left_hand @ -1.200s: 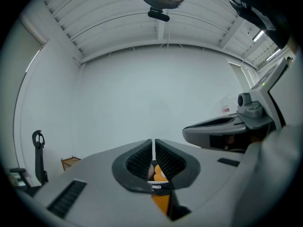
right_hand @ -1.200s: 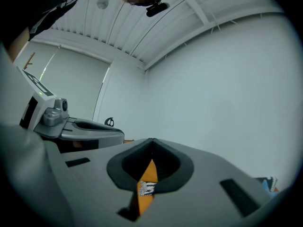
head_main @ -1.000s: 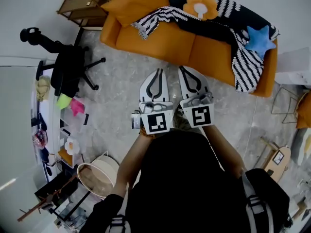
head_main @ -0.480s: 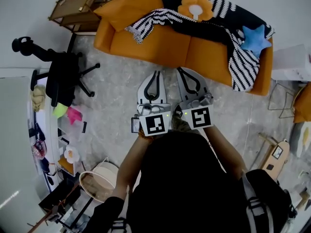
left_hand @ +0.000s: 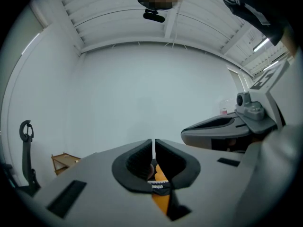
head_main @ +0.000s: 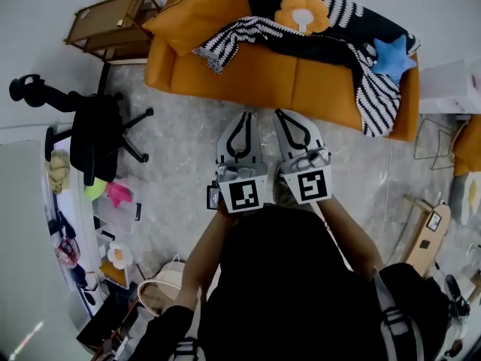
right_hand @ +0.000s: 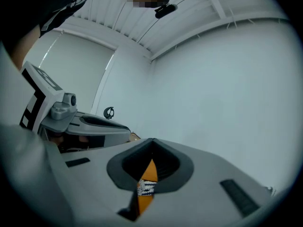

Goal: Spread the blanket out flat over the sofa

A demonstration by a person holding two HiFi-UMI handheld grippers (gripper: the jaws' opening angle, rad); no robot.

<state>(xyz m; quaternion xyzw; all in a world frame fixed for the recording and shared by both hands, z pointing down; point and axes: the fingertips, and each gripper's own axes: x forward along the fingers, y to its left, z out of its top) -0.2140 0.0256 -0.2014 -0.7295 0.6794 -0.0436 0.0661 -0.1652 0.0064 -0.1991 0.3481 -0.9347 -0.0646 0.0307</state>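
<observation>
Orange sofa point(head_main: 255, 77) carries one striped blanket point(head_main: 240, 32), bunched across its seat and right arm, beside three cushions: orange cushion point(head_main: 199, 10), flower cushion point(head_main: 302, 13), star cushion point(head_main: 392, 57). Two grippers, left gripper point(head_main: 244, 115) and right gripper point(head_main: 279, 113), hover over the floor, both closed and empty.

- Even, bright indoor light, soft shadows, no harsh glare.
- Heavy fisheye on all views: black corners, edges bent.
- Gripper views: near bodies soft, slightly out of focus.

Black short-sleeved shirt point(head_main: 289, 277)
</observation>
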